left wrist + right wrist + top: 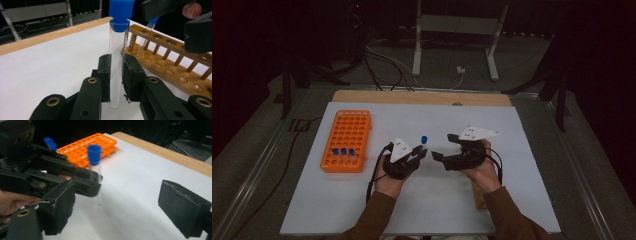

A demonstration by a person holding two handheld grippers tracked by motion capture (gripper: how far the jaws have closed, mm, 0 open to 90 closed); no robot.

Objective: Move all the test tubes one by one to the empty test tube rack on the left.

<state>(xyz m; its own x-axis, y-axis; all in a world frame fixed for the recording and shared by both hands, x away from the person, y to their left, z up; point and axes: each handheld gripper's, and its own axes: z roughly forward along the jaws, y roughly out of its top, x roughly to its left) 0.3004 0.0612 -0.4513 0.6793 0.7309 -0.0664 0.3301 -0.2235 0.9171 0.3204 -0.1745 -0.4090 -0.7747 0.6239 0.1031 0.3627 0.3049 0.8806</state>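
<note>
My left gripper (421, 153) (116, 65) is shut on a clear test tube (115, 53) with a blue cap (424, 139), held upright over the white table top. My right gripper (443, 148) (120, 205) faces it from the right, open wide, with its pads on either side of the tube and well apart from it. In the right gripper view the tube (95, 167) stands in the left gripper's jaws, closer to my left-hand pad (58, 206). A wooden tube rack (172, 58) lies just beyond, with one blue-capped tube (147, 33) leaning in it.
An orange tube rack (346, 140) (86, 147) stands at the table's left and holds three blue-capped tubes (343, 151). The wooden rack (478, 196) lies partly under the right forearm. The white board (522, 150) has a wooden strip (422, 97) along its far edge.
</note>
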